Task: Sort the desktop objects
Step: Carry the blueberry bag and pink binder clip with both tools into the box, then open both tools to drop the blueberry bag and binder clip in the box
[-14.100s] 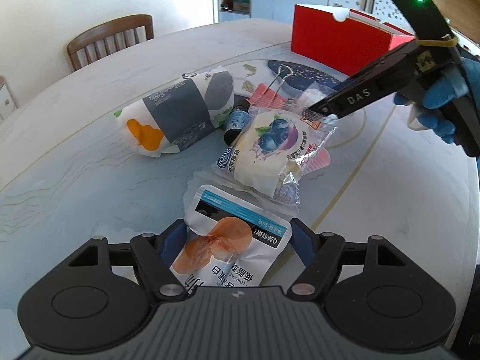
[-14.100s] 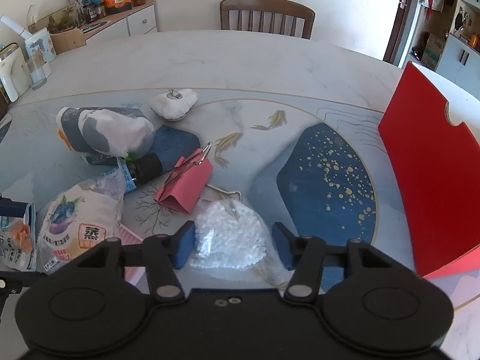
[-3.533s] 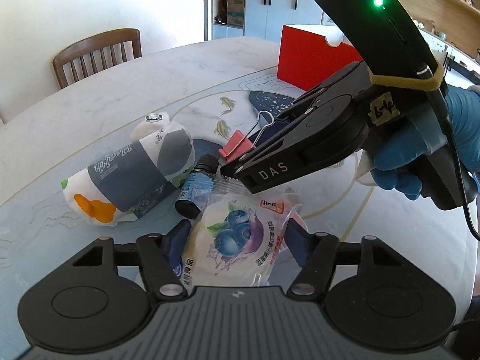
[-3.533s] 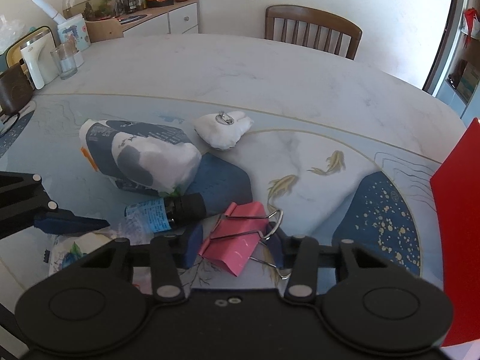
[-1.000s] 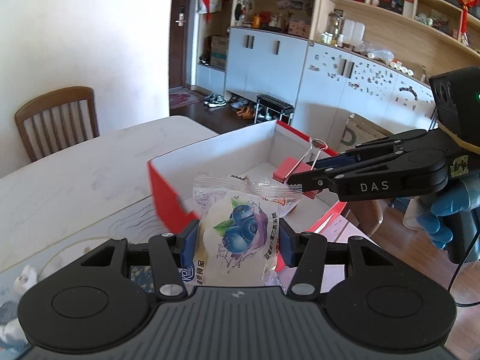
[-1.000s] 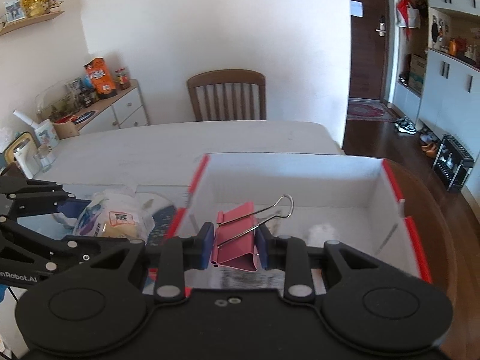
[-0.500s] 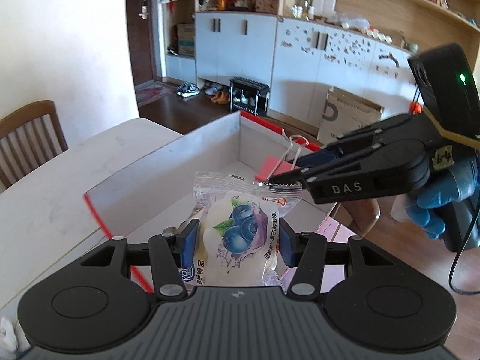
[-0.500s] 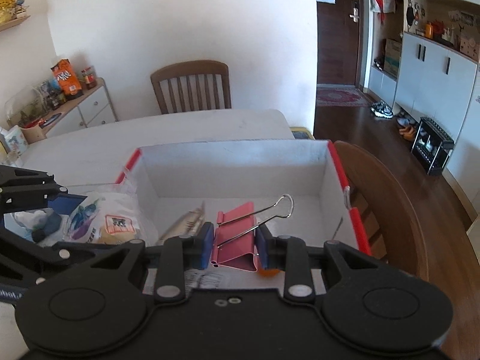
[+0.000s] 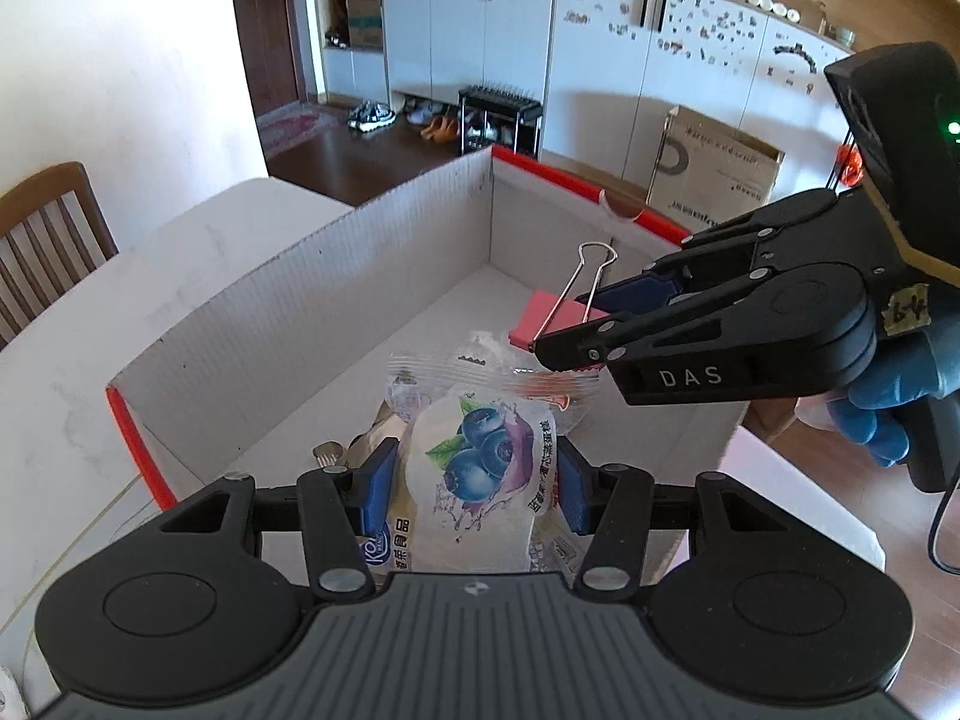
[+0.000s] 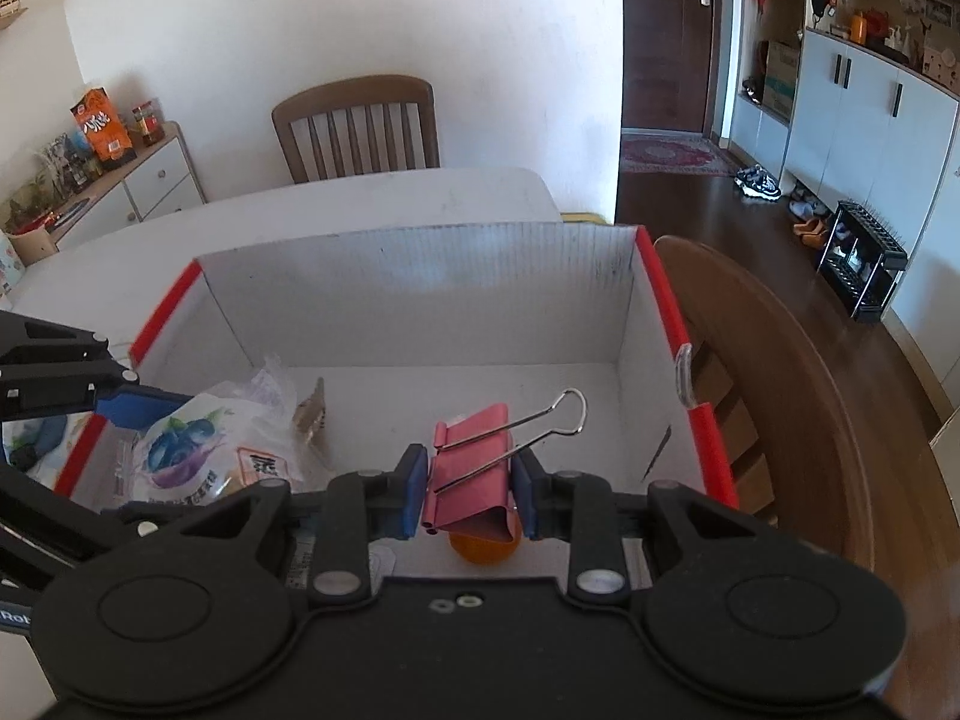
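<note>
My left gripper (image 9: pixel 474 489) is shut on a blueberry snack packet (image 9: pixel 480 474) and holds it over the near end of an open red cardboard box (image 9: pixel 312 294) with a white inside. My right gripper (image 10: pixel 468 495) is shut on a pink binder clip (image 10: pixel 480 456) and holds it above the box (image 10: pixel 420 300). The right gripper (image 9: pixel 576 330) with the clip (image 9: pixel 549 315) shows in the left wrist view, just beyond the packet. The packet (image 10: pixel 186 450) and left gripper fingers (image 10: pixel 138 402) show at the left in the right wrist view.
Inside the box lie a silvery wrapped item (image 10: pixel 309 414) and an orange object (image 10: pixel 483 549) under the clip. A wooden chair (image 10: pixel 360 126) stands behind the white table (image 10: pixel 270 210). Another chair (image 10: pixel 780 396) is at the box's right. A bottle (image 10: pixel 27 450) lies outside the box's left wall.
Both grippers have moved further over the box and lower, each holding its item. The box's floor and contents now show more fully.
</note>
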